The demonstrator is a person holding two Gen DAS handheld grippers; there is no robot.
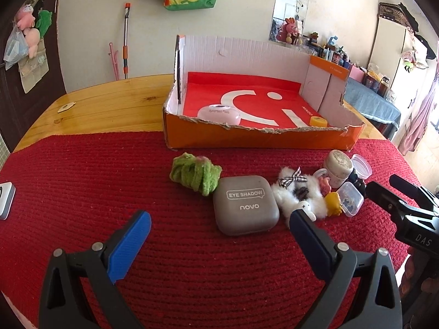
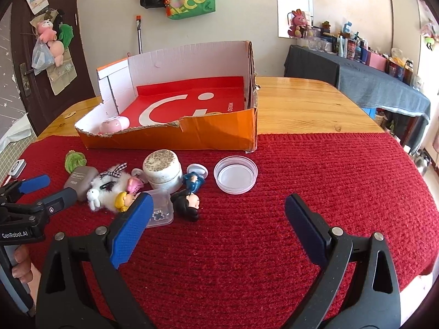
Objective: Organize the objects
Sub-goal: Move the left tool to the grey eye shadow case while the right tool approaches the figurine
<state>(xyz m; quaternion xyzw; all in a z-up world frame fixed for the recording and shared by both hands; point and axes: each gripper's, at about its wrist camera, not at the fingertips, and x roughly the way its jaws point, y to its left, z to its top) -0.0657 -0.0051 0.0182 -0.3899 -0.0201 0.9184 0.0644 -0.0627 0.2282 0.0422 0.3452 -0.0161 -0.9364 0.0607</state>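
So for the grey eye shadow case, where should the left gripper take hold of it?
Across its two side edges, coming straight down from above. The eye shadow case lies flat, lid up, on the red mat, directly ahead of the open left gripper. Its near and left sides are clear; the white fluffy hair clip crowds its right edge, so place that finger carefully.

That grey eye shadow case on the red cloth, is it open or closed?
Closed. The eye shadow case lies flat on the red cloth, lid down, its printed top facing up, and nothing inside shows.
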